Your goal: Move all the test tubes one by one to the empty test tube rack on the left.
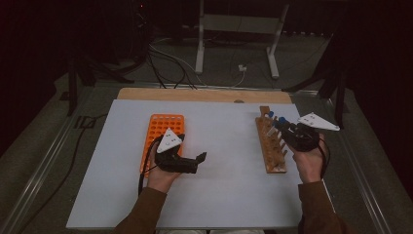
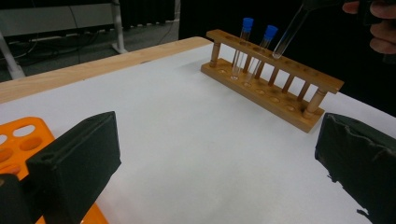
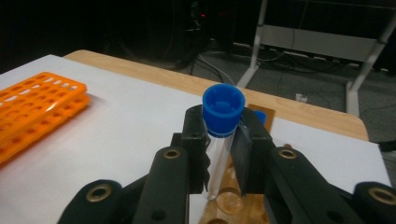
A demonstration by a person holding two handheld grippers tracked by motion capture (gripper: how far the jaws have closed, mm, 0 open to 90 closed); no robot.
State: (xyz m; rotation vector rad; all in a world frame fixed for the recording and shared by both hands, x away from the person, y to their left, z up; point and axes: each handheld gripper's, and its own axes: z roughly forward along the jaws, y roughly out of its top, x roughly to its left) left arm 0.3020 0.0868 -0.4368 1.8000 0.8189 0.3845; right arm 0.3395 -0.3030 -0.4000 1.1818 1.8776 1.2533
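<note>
A: Where is the tube right now?

B: The right gripper has its fingers pinching a clear test tube just under the blue cap. It hangs over the wooden rack, its bottom just above the top rail, and two more capped tubes stand at the rack's far end.

A: How will it handle?

B: Light, I'd judge, but stiff, slick and breakable. Held high near the cap, the bottom can swing, so a firm, gentle pinch there seems right.

A: And the other hand?

B: The left gripper rests on the white table beside the orange rack, fingers spread wide with nothing between them.

A: Room to move?

B: Plenty of bare table between the racks. The wooden rack sits near the table's right edge, and its holes are narrow, so the tube should travel upright.
</note>
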